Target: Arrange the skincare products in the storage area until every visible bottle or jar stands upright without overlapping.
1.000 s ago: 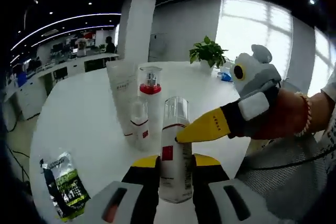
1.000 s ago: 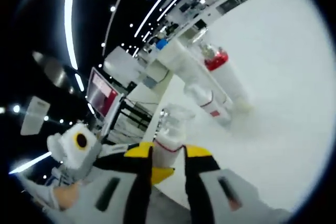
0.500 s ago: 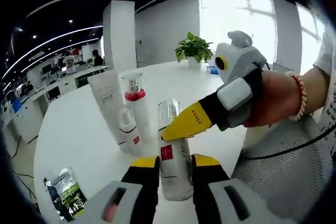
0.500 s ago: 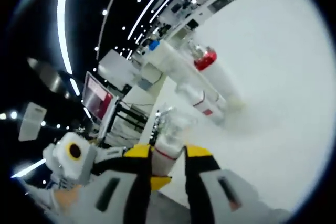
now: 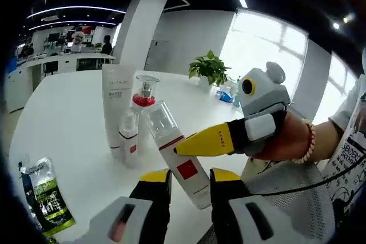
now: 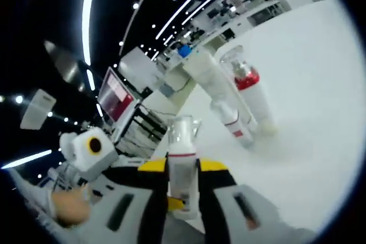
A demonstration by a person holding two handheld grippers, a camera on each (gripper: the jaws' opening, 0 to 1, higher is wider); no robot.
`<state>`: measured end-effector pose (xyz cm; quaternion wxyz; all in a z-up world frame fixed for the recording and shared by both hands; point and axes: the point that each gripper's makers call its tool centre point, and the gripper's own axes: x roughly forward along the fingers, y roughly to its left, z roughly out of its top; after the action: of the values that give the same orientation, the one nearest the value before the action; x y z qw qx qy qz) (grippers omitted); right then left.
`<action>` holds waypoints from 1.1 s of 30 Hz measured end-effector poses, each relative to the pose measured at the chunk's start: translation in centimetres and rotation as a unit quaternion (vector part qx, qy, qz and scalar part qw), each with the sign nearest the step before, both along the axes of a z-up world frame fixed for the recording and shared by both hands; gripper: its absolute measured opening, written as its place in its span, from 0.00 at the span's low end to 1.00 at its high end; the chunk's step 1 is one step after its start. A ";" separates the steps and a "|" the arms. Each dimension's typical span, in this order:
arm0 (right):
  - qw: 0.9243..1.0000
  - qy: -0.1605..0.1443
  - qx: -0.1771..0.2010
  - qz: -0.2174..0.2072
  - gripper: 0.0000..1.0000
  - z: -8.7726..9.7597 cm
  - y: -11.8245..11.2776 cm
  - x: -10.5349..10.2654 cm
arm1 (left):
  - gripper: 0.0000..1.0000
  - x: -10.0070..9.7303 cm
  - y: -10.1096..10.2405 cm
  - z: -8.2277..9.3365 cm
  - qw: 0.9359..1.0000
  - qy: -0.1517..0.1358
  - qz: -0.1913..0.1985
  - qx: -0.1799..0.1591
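We are clamping the left gripper (image 5: 182, 182) around the base of a bottle (image 5: 178, 155) that is leaning left over the near table (image 5: 68, 124), while our right gripper (image 6: 183, 171) is pinching its upper body. Farther off, a tube (image 5: 116, 102) and two more bottles are standing upright.

Open-plan office, broad white square pillar (image 5: 134, 30), bright windows (image 5: 260, 41) far right, curved ceiling light strips (image 6: 91, 12), potted green plant (image 5: 210, 69), distant white desks (image 5: 40, 67)
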<state>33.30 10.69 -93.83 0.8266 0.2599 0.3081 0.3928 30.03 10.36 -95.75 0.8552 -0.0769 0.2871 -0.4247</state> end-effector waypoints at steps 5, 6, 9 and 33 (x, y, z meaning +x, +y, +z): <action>1.000 -0.010 0.027 0.003 0.18 1.1 0.2 -0.1 | 0.26 -0.1 -0.2 0.9 0.996 0.046 0.008 -0.070; 0.999 -0.011 0.032 0.004 0.18 1.3 0.2 -0.1 | 0.26 -0.2 -0.3 1.3 0.994 0.059 0.006 -0.094; 0.998 -0.006 0.055 0.008 0.18 1.7 0.5 -0.3 | 0.27 -0.4 -0.6 1.7 0.988 0.082 -0.001 -0.133; 0.999 0.011 0.045 0.007 0.21 0.8 1.0 -0.5 | 0.22 -0.2 -0.3 0.5 0.998 0.046 0.023 -0.046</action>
<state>32.83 11.67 -93.03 0.8080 0.2984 0.3011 0.4093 29.86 10.10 -95.27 0.8461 -0.1423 0.3047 -0.4136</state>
